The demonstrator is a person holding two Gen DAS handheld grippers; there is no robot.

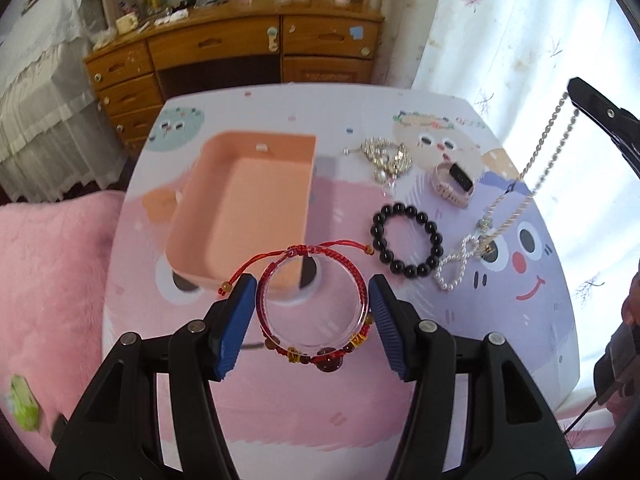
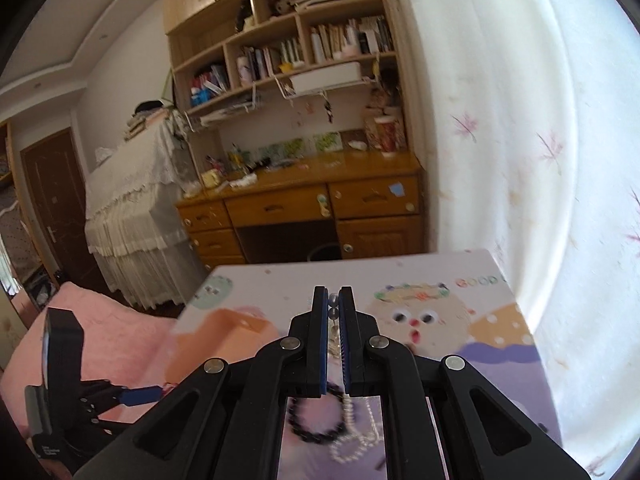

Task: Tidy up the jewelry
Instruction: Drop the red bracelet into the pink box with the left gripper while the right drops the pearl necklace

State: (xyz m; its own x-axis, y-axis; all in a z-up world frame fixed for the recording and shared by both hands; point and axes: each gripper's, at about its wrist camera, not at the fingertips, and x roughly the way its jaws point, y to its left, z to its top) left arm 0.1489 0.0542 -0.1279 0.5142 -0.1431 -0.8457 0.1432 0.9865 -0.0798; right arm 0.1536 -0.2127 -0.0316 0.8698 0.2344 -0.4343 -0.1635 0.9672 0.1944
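Left wrist view: the left gripper (image 1: 312, 312) clamps a clear bangle (image 1: 316, 300) wound with a red cord (image 1: 280, 258), raised just before the tray (image 1: 240, 200). Right of the tray, the right gripper (image 1: 576, 98) pinches a pearl necklace (image 1: 540, 148), its jaws together.

The only legible text is "GOOD", in coloured capitals at the two o'clock corner of the pastel cartoon-printed tabletop (image 2: 472, 300).
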